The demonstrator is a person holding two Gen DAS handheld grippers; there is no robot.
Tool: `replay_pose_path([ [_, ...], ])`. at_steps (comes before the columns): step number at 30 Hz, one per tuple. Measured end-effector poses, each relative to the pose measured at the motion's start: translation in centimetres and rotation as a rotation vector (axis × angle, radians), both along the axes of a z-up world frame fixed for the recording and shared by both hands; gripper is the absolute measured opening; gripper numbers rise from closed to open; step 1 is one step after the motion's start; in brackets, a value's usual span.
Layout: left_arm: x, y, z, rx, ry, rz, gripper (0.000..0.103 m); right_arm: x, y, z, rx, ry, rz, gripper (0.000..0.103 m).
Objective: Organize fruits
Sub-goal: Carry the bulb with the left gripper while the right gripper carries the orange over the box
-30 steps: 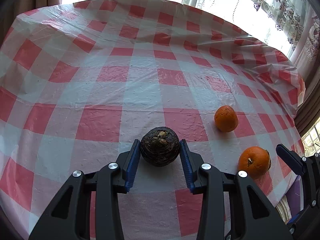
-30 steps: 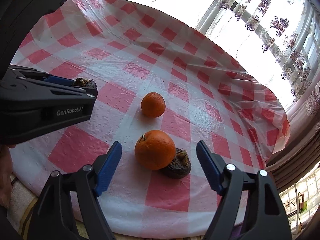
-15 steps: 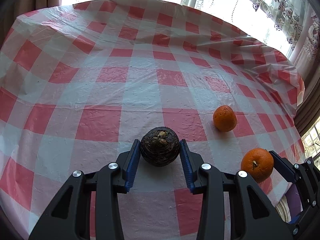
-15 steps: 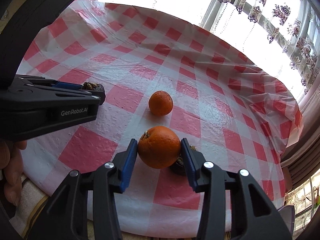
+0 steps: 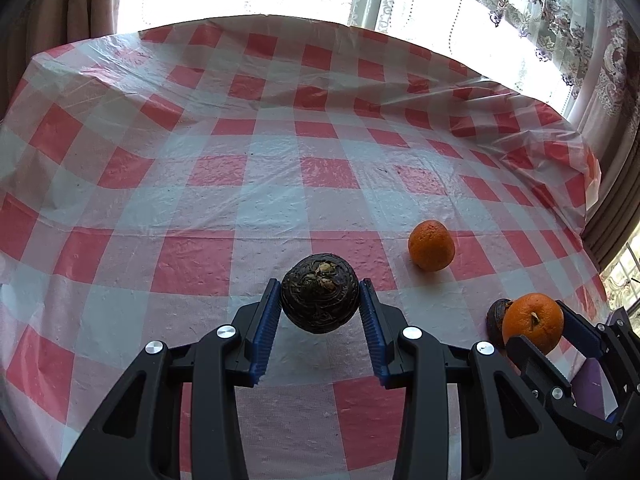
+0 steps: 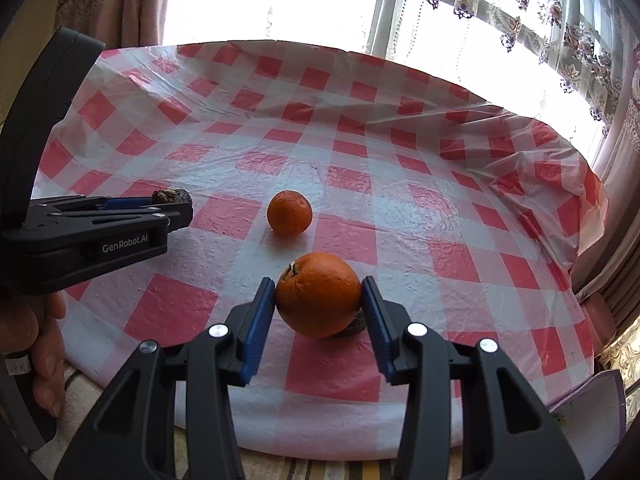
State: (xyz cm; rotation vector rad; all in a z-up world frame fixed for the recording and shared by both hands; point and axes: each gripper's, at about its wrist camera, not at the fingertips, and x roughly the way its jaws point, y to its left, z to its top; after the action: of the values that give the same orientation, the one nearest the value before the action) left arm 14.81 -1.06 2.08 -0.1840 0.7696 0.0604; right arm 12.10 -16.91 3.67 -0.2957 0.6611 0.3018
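My left gripper (image 5: 319,307) is shut on a dark brown round fruit (image 5: 319,298), held just above the red-and-white checked tablecloth (image 5: 280,184). My right gripper (image 6: 319,304) is shut on a large orange (image 6: 319,294), its stem tilted to the upper left; the same orange (image 5: 533,322) shows at the right edge of the left wrist view. A second dark fruit (image 6: 354,326) lies on the cloth behind and under that orange, mostly hidden. A smaller orange (image 6: 289,213) rests on the cloth farther in. The left gripper (image 6: 170,204) with its dark fruit (image 6: 172,196) shows at the left.
The round table's cloth hangs over its near edge (image 6: 320,440). A window with patterned curtains (image 6: 520,12) stands behind the table. A person's hand (image 6: 44,352) grips the left tool's handle. A purple object (image 5: 592,384) lies low at the right.
My right gripper closed from wide open onto the large orange and rolled, lifting it slightly off the dark fruit beside it. The left gripper kept its hold and hardly moved.
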Motion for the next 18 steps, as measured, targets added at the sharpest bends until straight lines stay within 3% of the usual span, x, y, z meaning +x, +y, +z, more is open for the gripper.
replay_pose_path([
  [18, -1.1, -2.9, 1.5, 0.134, -0.083, -0.050, 0.038, -0.4, -3.9, 0.4, 0.135, 0.036, -0.062, 0.045],
])
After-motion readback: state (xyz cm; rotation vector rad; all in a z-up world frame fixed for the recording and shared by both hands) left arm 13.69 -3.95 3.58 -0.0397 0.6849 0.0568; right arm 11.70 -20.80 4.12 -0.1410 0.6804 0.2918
